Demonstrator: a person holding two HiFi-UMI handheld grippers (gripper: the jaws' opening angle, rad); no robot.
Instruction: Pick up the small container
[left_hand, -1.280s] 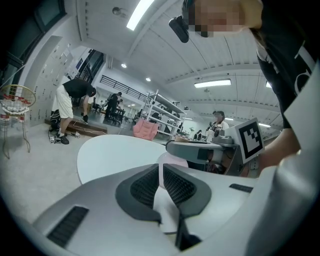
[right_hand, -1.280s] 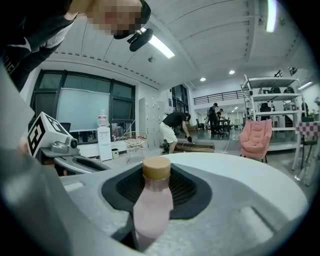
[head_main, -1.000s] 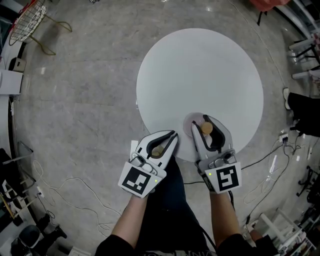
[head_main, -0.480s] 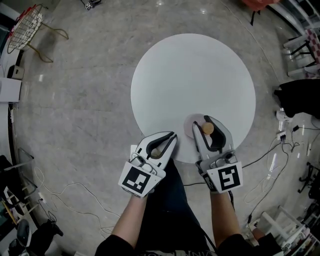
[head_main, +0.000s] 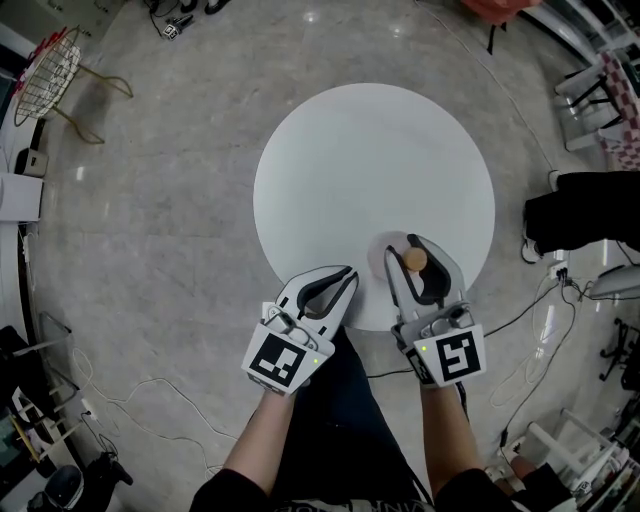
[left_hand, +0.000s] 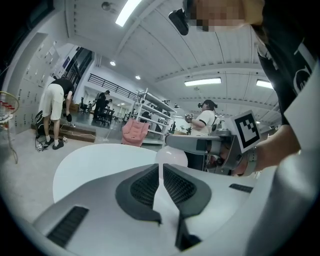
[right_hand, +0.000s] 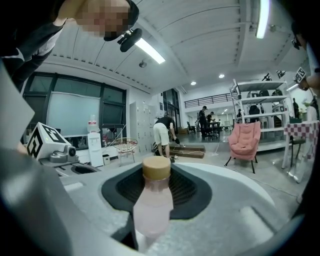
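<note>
Markers of black and white squares are being displayed on both cubes in the head view, where the round white table (head_main: 370, 180) is being seen on a grey marbled floor (head_main: 160, 200), with cables (head_main: 150, 385) trailing near the person and wide floor lying all round. The small container (head_main: 414, 259), a pale pink bottle with a tan cap, is being gripped by the right gripper (head_main: 415, 245) above the table's near rim, with the left gripper (head_main: 348, 272) being held just beside it. In the left gripper view its pads are being pressed together on nothing. In the right gripper view the bottle is being clamped upright between the pads, with a pink armchair (right_hand: 245, 137) and a wire basket (right_hand: 124, 145) standing well behind.
</note>
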